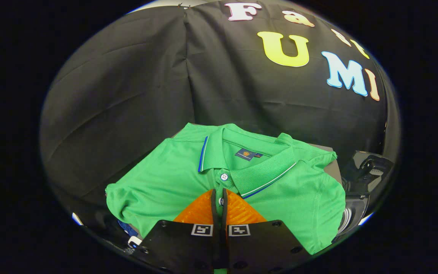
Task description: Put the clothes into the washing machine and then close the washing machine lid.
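Black cloth wall point(127, 95) hanging beyond everything, creased in long folds. Just ahead of and beneath the tool point(219, 198), a green polo shirt point(165, 182) spread flat across a grey bench point(331, 171), of which just a sliver peeks out past the shirt's far shoulder, off to the right of the tool. Dark glossy machine part point(363, 171) standing beside that same shoulder, too cut off to say what it is. Collar point(257, 171) opened out beyond the fingertips, trimmed with blue and white stripes, a small dark label point(245, 154) sewn inside the neck. White button point(224, 177) sitting on the placket just past the fingertips. Tool fingers brought nearly together, only a thin slit left between them, tips resting at the placket; whether any fabric is pinched cannot be told.
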Motion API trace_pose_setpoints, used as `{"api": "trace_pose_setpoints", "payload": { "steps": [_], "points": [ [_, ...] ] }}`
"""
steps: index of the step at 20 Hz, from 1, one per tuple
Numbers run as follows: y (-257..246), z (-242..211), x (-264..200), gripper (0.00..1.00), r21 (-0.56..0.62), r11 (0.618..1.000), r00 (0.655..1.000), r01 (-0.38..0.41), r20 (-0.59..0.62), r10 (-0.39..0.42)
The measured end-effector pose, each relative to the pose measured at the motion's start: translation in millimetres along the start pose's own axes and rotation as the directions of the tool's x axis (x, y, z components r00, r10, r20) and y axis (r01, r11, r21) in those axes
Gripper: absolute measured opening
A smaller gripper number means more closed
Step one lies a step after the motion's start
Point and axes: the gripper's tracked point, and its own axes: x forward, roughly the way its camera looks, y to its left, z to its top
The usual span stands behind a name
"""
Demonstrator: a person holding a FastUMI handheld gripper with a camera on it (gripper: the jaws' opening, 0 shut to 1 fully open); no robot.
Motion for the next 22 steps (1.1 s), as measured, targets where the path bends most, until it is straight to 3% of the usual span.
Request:
{"api": "trace_pose_setpoints", "payload": {
  "steps": [9,22],
  "points": [
    [-5.6,41.5,-37.9,0.01,0.059,0.997,0.985,-0.048,0.168,0.038],
    [-57.4,76.6,-90.6,0.01,0.061,0.997,0.963,-0.047,0.269,0.029]
  ]
}}
